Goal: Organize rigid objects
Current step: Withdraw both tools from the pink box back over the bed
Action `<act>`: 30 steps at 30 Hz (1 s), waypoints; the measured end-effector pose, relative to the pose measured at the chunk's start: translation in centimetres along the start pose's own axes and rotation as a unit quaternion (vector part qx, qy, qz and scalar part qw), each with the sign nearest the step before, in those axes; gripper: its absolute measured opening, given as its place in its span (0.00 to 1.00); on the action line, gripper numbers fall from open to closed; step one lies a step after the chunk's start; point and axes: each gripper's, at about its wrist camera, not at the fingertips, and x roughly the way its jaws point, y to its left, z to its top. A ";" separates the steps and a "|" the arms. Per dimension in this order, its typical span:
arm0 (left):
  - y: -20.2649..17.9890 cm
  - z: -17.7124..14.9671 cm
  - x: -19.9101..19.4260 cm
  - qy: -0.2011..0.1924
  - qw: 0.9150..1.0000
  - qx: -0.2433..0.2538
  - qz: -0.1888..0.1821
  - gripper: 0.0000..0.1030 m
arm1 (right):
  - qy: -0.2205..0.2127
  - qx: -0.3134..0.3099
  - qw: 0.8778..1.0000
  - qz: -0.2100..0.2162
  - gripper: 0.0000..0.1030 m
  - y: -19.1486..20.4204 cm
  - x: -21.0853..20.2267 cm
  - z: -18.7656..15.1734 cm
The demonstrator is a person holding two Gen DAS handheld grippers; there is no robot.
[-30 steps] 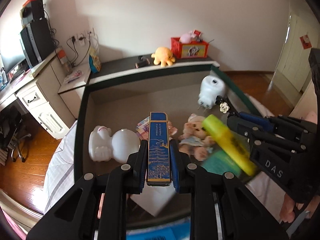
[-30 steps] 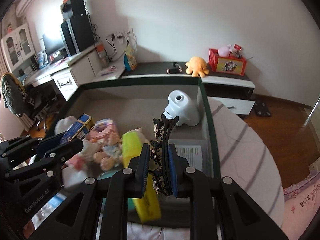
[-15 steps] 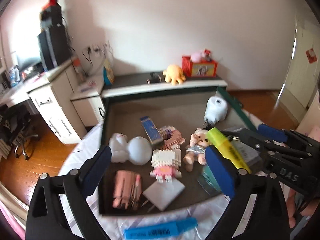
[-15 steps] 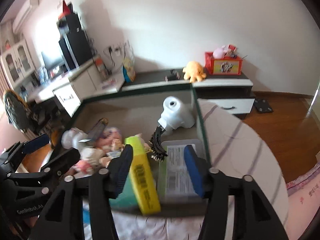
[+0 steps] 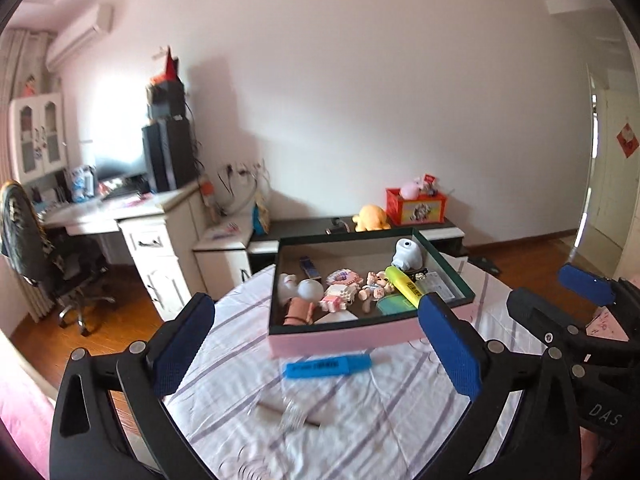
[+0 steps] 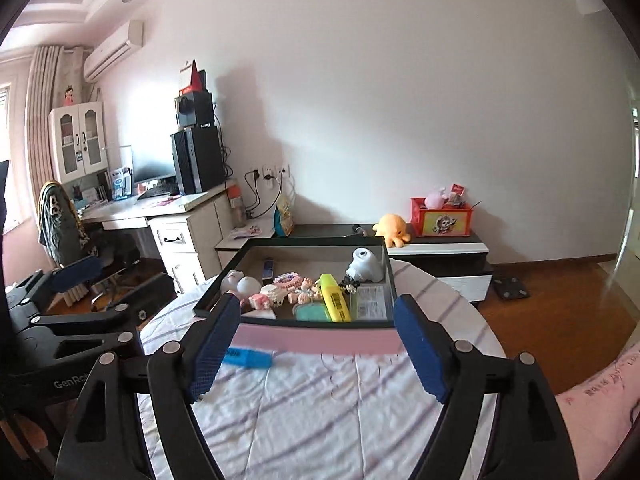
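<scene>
The pink box (image 5: 344,338) with a dark green rim stands on the table and holds several small things. Among them are a slim blue box (image 5: 310,268), a yellow highlighter (image 5: 406,290), a black hair clip (image 6: 348,286) and a white device (image 6: 364,266). A blue highlighter (image 5: 326,366) lies on the cloth in front of the box. My left gripper (image 5: 316,308) hovers short of the box, jaws opening wide with nothing between them. My right gripper (image 6: 317,302) is beside it, jaws also opening and empty.
The round table (image 5: 360,432) has a striped white cloth, with a blurred fork-like thing (image 5: 290,416) lying on it. Behind are a desk (image 6: 160,208) with a computer, an office chair (image 5: 44,248) and a low cabinet (image 6: 440,248). Pink bedding (image 6: 592,404) lies at the right.
The left gripper let go of the slim blue box and the right one of the black clip, both now in the pink box. Both grippers opened and drew back and up.
</scene>
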 end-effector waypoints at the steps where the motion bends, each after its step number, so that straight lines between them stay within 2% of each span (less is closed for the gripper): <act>1: 0.0 -0.3 -0.9 -0.005 1.000 -0.001 0.003 1.00 | -0.003 0.003 1.000 0.001 0.78 0.0 -0.8 -0.3; 7: -0.2 -1.7 -6.2 -0.040 0.999 0.006 0.018 1.00 | -0.030 -0.002 1.000 -0.008 0.78 0.9 -5.9 -2.2; 11: 0.1 -2.6 -8.9 -0.063 0.998 -0.009 0.016 1.00 | -0.048 0.000 0.999 -0.009 0.78 1.4 -8.5 -3.3; 17: -0.3 -2.8 -10.5 -0.077 0.997 0.000 0.022 1.00 | -0.080 -0.032 0.996 -0.039 0.78 2.5 -10.9 -3.9; 30: -0.2 -3.4 -11.4 -0.085 0.996 -0.002 0.021 1.00 | -0.081 -0.034 0.995 -0.041 0.79 2.9 -11.5 -4.0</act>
